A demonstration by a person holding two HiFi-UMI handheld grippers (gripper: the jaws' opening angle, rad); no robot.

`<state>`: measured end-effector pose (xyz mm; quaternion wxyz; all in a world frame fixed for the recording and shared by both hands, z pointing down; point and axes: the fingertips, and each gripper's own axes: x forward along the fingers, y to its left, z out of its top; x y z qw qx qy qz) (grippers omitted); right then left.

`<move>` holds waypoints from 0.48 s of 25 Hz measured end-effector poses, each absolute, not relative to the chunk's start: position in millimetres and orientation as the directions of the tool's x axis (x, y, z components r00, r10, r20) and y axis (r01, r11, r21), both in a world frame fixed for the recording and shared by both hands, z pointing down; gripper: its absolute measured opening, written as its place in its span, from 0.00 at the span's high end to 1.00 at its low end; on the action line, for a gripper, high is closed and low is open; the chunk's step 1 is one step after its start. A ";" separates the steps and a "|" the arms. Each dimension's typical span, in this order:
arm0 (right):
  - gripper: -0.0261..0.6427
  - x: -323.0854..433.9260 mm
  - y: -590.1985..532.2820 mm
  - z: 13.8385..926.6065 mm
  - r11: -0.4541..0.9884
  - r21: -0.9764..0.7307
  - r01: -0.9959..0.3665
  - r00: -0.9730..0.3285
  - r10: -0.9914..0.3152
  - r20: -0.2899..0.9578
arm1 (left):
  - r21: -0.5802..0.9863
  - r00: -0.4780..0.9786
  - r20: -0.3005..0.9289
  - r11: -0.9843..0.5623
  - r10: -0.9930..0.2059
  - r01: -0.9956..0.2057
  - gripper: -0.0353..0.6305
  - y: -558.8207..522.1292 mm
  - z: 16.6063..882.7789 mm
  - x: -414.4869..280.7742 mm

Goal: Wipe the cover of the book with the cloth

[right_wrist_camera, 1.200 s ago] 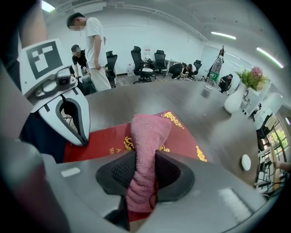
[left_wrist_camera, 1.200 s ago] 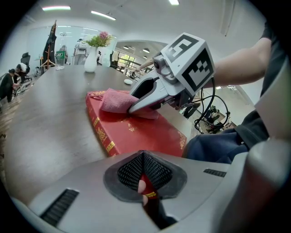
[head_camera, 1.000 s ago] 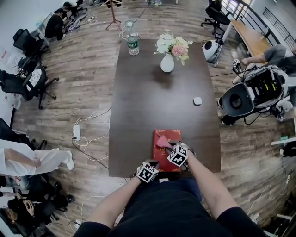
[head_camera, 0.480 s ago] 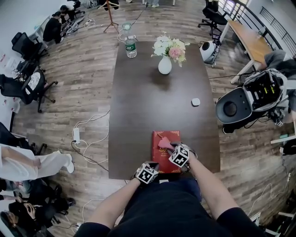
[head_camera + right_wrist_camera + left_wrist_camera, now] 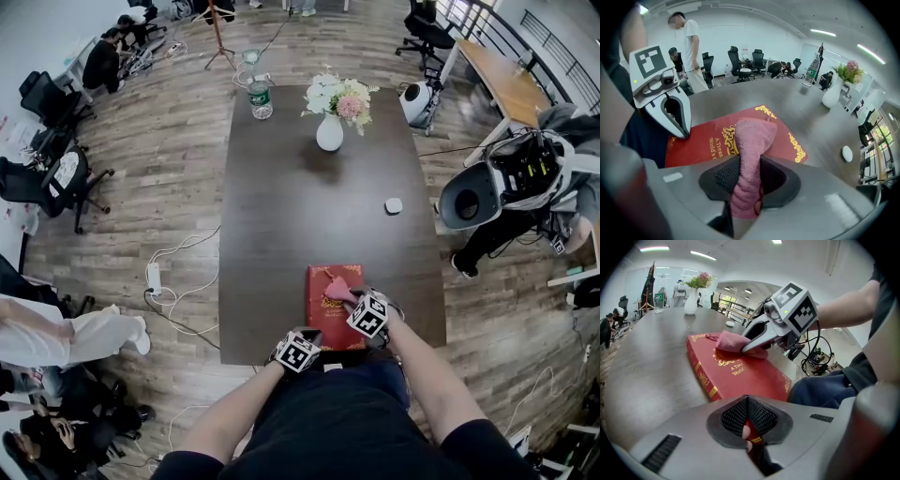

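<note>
Two claws grip: left claw (image 5: 748,420) the red gold-lettered book (image 5: 740,377), right claw (image 5: 745,187) the pink cloth (image 5: 752,136).

A long dark wooden table (image 5: 319,216) stands on a pale wood-plank floor (image 5: 178,159) where a white power strip (image 5: 155,276) lies, with black office chairs (image 5: 56,173) at the left (more line the far white wall (image 5: 754,33)) and strip lights (image 5: 703,255) overhead.
</note>
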<state>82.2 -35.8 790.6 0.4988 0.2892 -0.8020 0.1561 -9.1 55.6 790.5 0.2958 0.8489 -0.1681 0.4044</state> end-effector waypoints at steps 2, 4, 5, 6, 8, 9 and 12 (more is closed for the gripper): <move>0.79 83.5 -36.2 788.9 0.784 0.038 -0.619 -0.336 -0.308 0.890 | 0.366 0.616 0.786 -0.769 -0.045 -0.524 0.95 55.5 789.8 -8.4; 0.79 83.9 -35.7 789.3 0.785 0.038 -0.618 -0.336 -0.307 0.890 | 0.366 0.615 0.787 -0.769 -0.044 -0.524 0.95 56.1 789.9 -8.7; 0.79 84.5 -34.9 790.4 0.786 0.038 -0.618 -0.336 -0.307 0.890 | 0.366 0.615 0.788 -0.769 -0.043 -0.524 0.95 56.7 790.4 -8.9; 0.79 85.3 -34.2 791.3 0.785 0.038 -0.618 -0.337 -0.308 0.890 | 0.366 0.614 0.788 -0.769 -0.044 -0.524 0.95 57.2 791.1 -9.0; 0.79 87.3 -33.3 791.6 0.784 0.038 -0.620 -0.335 -0.309 0.890 | 0.365 0.614 0.788 -0.768 -0.047 -0.526 0.95 57.2 792.2 -8.8; 0.79 88.5 -33.2 791.6 0.783 0.038 -0.621 -0.334 -0.308 0.891 | 0.364 0.616 0.786 -0.768 -0.049 -0.526 0.95 56.6 792.6 -8.3; 0.79 91.6 -33.8 791.1 0.783 0.038 -0.621 -0.335 -0.309 0.890 | 0.366 0.615 0.787 -0.767 -0.046 -0.526 0.95 56.0 792.5 -8.6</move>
